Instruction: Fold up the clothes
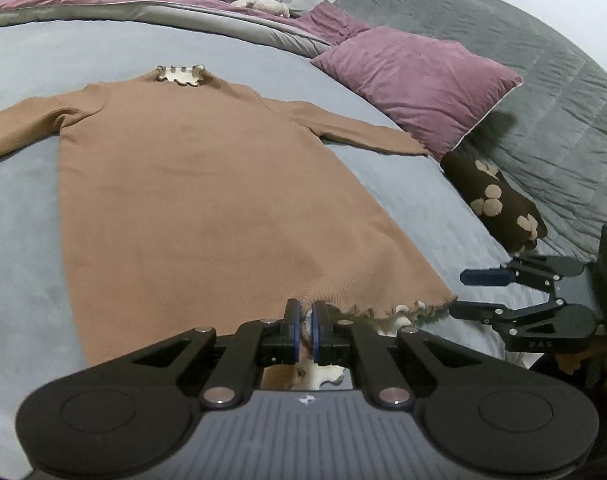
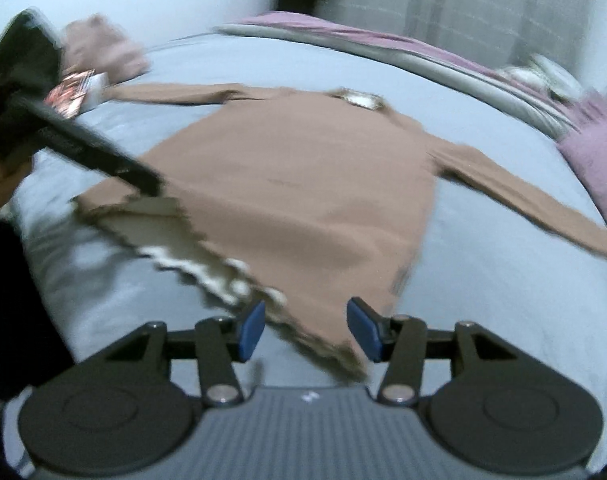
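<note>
A long tan ribbed dress (image 1: 191, 184) with a frilly cream collar lies flat on the pale blue bed, sleeves spread. My left gripper (image 1: 306, 330) is shut on the dress's ruffled hem near its middle. My right gripper (image 2: 309, 330) is open, its blue pads on either side of the hem's right corner; the dress (image 2: 303, 184) runs away from it. The right gripper also shows in the left wrist view (image 1: 471, 292), open beside the hem corner. The left gripper's arm (image 2: 95, 152) shows at the hem's left end.
A purple pillow (image 1: 415, 80) and a dark brown flower-patterned garment (image 1: 495, 200) lie to the right of the dress. A grey quilt (image 1: 543, 80) lies beyond them. A folded pinkish garment (image 2: 103, 48) and a small packet (image 2: 75, 92) lie at the far left.
</note>
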The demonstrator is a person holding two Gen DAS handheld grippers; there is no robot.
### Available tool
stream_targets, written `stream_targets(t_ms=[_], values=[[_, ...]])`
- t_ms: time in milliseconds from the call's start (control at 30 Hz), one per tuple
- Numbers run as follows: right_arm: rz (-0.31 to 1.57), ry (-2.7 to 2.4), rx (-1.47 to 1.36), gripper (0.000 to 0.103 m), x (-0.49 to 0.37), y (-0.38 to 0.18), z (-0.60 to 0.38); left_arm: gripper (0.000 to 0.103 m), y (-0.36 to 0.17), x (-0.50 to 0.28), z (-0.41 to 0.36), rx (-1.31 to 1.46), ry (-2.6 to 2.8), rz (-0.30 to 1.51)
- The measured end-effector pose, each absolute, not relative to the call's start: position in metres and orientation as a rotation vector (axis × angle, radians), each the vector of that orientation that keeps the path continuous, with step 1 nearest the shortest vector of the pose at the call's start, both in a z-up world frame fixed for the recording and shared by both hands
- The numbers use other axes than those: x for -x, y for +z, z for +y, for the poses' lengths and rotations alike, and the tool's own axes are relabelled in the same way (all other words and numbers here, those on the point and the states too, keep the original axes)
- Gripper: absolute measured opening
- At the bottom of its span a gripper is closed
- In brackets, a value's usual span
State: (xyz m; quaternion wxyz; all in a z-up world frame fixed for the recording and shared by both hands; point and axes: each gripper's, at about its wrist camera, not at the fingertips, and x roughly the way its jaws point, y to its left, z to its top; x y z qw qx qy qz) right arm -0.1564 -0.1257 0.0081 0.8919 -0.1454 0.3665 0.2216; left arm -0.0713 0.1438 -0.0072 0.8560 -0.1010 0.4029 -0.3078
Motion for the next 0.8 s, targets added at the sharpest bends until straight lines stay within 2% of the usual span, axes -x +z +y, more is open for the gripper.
stream_targets(t_ms=[267, 500, 700, 767, 800], values=[[0.791, 0.307, 0.205, 0.048, 0.157, -0.005, -0.155, 0.005, -0.004, 0.071, 0.144, 0.231, -0.650, 0.828], [0.771, 0.297, 0.216, 0.057, 0.148, -0.013, -0.128, 0.005, -0.002, 0.072, 0.142, 0.236, -0.651, 0.822], [0.722, 0.259, 0.199, 0.059, 0.141, -0.014, -0.099, 0.005, -0.002, 0.073, 0.142, 0.235, -0.652, 0.822], [0.700, 0.238, 0.184, 0.065, 0.139, -0.015, -0.088, 0.005, -0.002, 0.073, 0.142, 0.234, -0.652, 0.821], [0.687, 0.224, 0.182, 0.072, 0.138, -0.017, -0.083, 0.005, -0.002, 0.074, 0.142, 0.234, -0.652, 0.821]])
